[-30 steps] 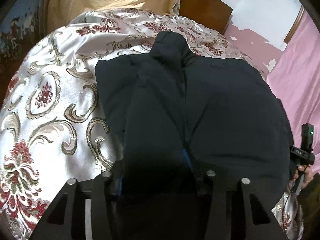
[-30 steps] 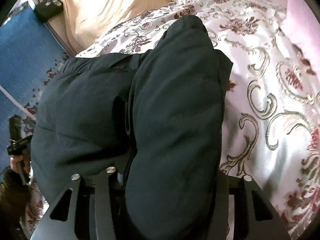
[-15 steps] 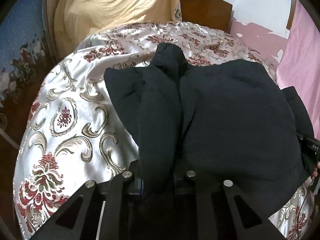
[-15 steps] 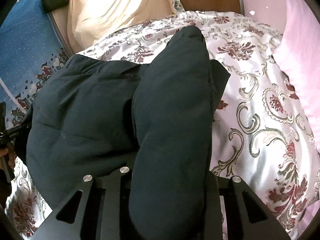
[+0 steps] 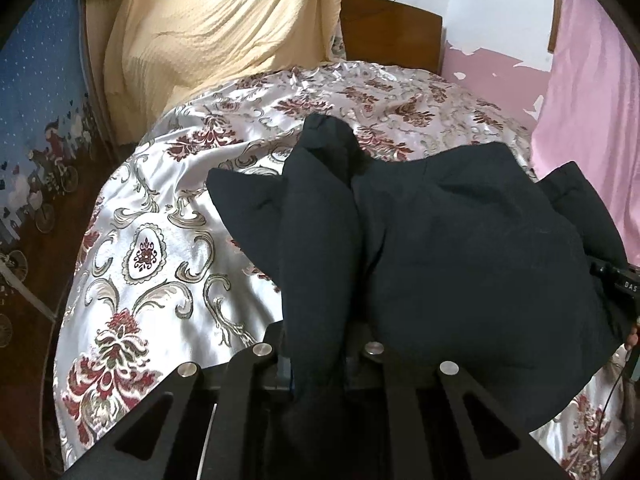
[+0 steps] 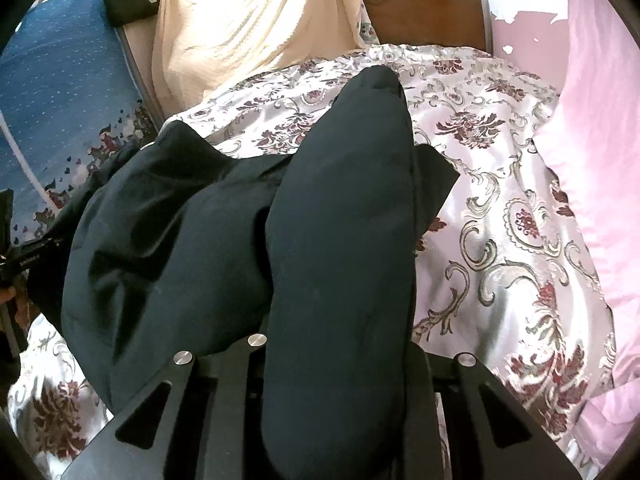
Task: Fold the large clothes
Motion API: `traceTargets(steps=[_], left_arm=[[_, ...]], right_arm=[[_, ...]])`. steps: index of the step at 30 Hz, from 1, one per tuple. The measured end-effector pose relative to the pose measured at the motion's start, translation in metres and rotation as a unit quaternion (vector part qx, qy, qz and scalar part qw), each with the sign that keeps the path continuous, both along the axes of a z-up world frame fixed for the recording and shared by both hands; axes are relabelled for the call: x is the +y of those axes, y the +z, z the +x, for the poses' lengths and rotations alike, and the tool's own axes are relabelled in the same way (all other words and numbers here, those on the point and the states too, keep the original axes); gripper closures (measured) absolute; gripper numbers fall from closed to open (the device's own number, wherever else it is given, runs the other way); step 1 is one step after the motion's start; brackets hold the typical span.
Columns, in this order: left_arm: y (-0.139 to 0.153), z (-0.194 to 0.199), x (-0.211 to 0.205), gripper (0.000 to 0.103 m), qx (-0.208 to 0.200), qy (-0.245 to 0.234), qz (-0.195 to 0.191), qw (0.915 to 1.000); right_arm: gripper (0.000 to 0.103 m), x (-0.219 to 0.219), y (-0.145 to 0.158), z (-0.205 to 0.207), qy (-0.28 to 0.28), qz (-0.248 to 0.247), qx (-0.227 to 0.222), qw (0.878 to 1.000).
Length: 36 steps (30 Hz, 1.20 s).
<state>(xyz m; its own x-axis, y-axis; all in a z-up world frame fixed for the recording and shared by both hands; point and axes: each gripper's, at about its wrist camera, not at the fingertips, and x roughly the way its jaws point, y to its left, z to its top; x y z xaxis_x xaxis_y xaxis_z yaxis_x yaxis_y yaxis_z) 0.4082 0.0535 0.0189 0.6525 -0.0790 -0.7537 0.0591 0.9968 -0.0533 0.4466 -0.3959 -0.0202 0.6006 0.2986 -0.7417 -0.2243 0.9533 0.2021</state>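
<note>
Jacket [image 5: 460,248] hem lifted higher, both tongs clamped

The dark padded jacket [image 5: 460,248] is matt, soft cloth, lying on a glossy satin bedspread [image 5: 160,248] with woven floral relief. The headboard [image 6: 424,12] looks like smooth varnished wood, the yellow throw [image 5: 216,32] perhaps a textured knit.

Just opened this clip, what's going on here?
A person with a gripper in each hand is folding a dark padded jacket on a bed with a floral satin bedspread. The left gripper and the right gripper have each just been closing on a fold of the jacket at its near edge, and dark fabric fills both jaws. The far end lies on the bedspread; the fold is not yet laid over.
</note>
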Motion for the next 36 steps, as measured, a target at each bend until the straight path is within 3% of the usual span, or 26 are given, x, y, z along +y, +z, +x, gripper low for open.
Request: traceTargets(steps=[13, 18, 21, 26, 30, 33, 36], left_arm=[[0.029, -0.071, -0.010, 0.092, -0.012, -0.012, 0.012, 0.9998], [0.044, -0.104, -0.019, 0.095, -0.036, -0.031, 0.018, 0.9987], [0.049, -0.111, -0.033, 0.095, -0.041, -0.033, 0.060, 0.9968], [0.031, -0.109, -0.021, 0.094, -0.004, -0.015, 0.019, 0.9997], [0.018, -0.107, -0.007, 0.088, 0.023, 0.008, -0.013, 0.9996], [0.010, -0.105, 0.004, 0.082, 0.038, 0.030, -0.029, 0.9984], [0.007, -0.108, 0.011, 0.064, 0.039, 0.049, -0.029, 0.9976]], right_arm=[[0.084, -0.006, 0.026, -0.074, 0.011, -0.003, 0.000, 1.000], [0.084, -0.005, 0.037, -0.105, 0.012, -0.005, -0.014, 1.000], [0.084, -0.001, 0.045, -0.120, 0.021, -0.009, -0.020, 1.000], [0.081, -0.002, 0.028, -0.119, 0.009, -0.033, 0.015, 0.999], [0.067, -0.017, 0.001, -0.117, -0.012, -0.035, 0.062, 0.997], [0.045, -0.029, -0.015, -0.120, -0.044, -0.033, 0.079, 0.995], [0.022, -0.031, -0.018, -0.125, -0.070, -0.048, 0.070, 0.994]])
